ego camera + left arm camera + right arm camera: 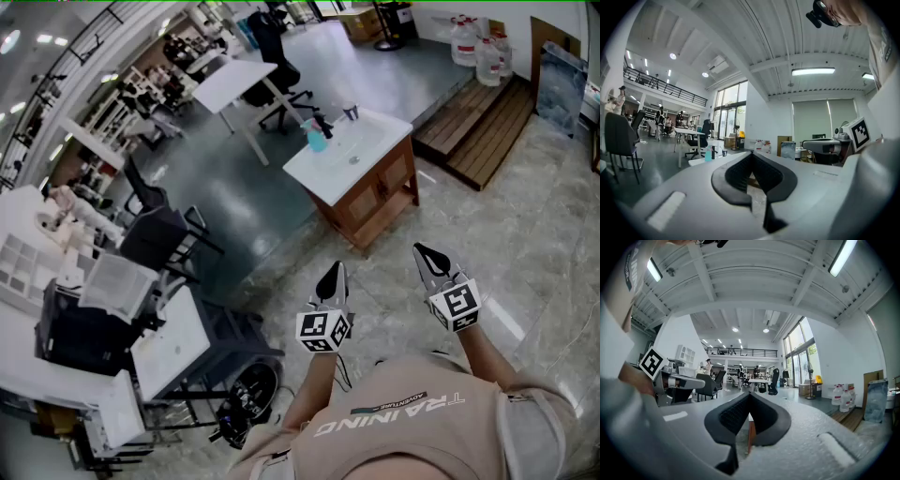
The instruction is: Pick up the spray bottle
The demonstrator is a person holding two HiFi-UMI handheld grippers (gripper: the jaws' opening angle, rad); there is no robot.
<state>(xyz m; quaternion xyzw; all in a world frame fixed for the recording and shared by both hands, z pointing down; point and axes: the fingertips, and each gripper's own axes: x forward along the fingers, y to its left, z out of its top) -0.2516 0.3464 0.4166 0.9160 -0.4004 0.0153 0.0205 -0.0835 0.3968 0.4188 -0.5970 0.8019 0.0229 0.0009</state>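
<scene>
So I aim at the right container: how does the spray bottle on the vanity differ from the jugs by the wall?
The spray bottle is small and teal; the jugs are much bigger and pale with red labels. The spray bottle stands on the vanity's white top; the jugs stand grouped low down, at the end of the wooden platform. Both stand upright.

Spray bottle (316, 140) stands on the sink cabinet (375, 199); desk (230, 82) behind.

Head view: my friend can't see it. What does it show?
A person holds the left gripper and right gripper level, jaws shut and empty, pointing ahead. Farther off, a blue spray bottle stands on a white-topped wooden sink cabinet.
</scene>
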